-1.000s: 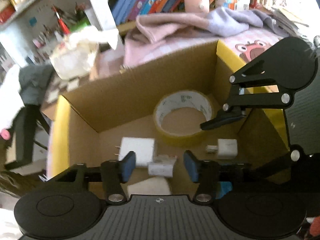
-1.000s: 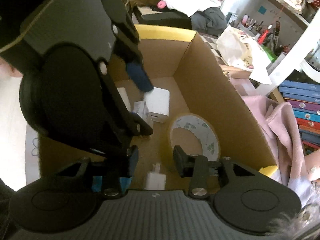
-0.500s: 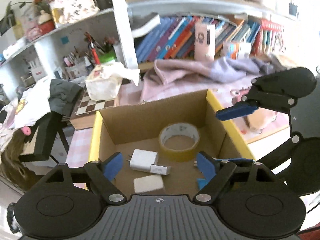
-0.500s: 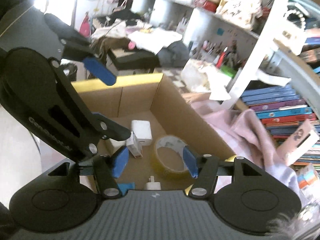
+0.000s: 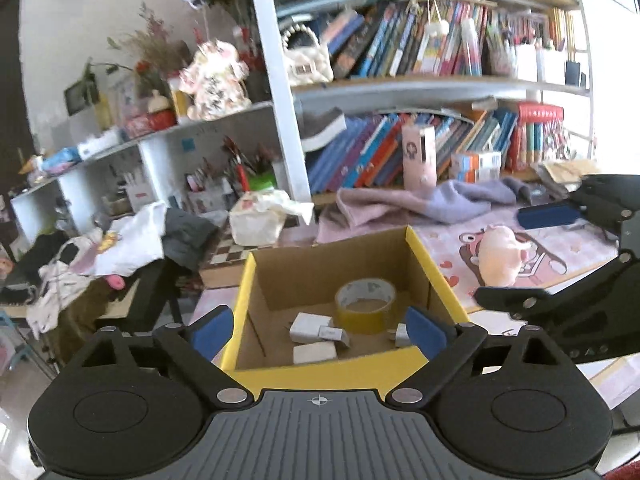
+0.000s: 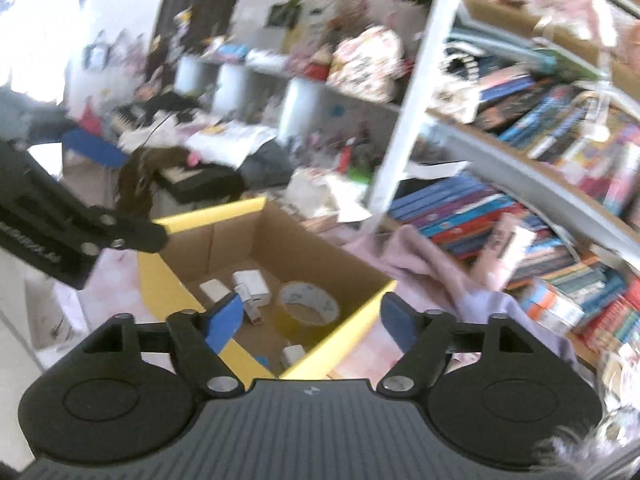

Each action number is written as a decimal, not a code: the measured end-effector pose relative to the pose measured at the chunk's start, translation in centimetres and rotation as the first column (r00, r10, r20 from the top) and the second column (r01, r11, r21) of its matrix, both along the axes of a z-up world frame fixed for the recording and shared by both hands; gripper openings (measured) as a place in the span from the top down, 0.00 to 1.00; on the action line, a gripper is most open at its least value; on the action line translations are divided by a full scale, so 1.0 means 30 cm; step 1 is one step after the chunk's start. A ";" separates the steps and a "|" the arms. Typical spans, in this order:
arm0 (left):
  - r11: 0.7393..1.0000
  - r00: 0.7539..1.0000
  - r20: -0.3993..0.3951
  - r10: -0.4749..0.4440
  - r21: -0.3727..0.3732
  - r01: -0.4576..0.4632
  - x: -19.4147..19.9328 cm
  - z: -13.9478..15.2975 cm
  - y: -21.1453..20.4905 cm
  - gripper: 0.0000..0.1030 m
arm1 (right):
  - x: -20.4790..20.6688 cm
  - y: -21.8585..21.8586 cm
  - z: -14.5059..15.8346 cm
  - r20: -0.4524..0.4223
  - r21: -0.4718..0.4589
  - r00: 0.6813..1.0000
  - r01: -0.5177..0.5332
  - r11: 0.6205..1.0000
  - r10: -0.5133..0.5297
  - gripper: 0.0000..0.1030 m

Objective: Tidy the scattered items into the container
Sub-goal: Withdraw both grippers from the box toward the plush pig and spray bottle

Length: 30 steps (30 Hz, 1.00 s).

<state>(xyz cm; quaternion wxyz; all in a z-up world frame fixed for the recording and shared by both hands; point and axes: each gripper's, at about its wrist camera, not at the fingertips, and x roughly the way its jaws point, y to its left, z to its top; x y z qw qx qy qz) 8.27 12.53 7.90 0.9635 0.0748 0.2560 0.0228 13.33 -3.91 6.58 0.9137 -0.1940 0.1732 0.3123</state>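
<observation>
We are looking down into the box (image 5: pixel 332 276) at 12 o'clock, the tape (image 5: pixel 365 306) and chargers (image 5: pixel 310 328) lying inside. Our left gripper (image 5: pixel 318 330) and right gripper (image 6: pixel 310 318) are tilting downward above it, jaws opening, holding nothing.

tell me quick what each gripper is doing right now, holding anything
Left gripper: jaws opening, nothing between them, above the box.
Right gripper: jaws opening, nothing held.
</observation>
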 end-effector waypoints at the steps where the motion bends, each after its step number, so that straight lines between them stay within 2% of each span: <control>1: 1.000 1.000 0.007 0.007 -0.009 -0.007 -0.026 -0.001 -0.002 0.06 | -0.029 -0.018 0.004 0.008 0.020 1.000 0.022 1.000 -0.022 0.23; 6: 0.996 0.999 0.011 0.053 -0.079 -0.052 -0.124 -0.028 -0.010 0.06 | -0.152 -0.096 0.001 0.009 0.090 0.993 0.116 0.989 -0.117 0.22; 10: 0.991 0.997 0.001 0.081 -0.111 -0.080 -0.187 -0.062 -0.030 0.06 | -0.241 -0.154 -0.024 -0.002 0.109 0.982 0.190 0.976 -0.191 0.22; 17: 0.985 0.995 -0.031 0.090 -0.147 -0.093 -0.272 -0.121 -0.081 0.05 | -0.348 -0.248 -0.092 -0.050 0.123 0.937 0.349 0.929 -0.346 0.20; 23: 0.987 0.996 -0.092 0.007 -0.159 -0.022 -0.280 -0.177 -0.163 0.05 | -0.409 -0.281 -0.147 -0.103 0.070 0.921 0.382 0.921 -0.375 0.19; 30: 0.985 0.989 -0.107 -0.099 -0.151 0.082 -0.260 -0.196 -0.250 0.05 | -0.436 -0.339 -0.164 -0.141 0.041 0.900 0.422 0.906 -0.413 0.18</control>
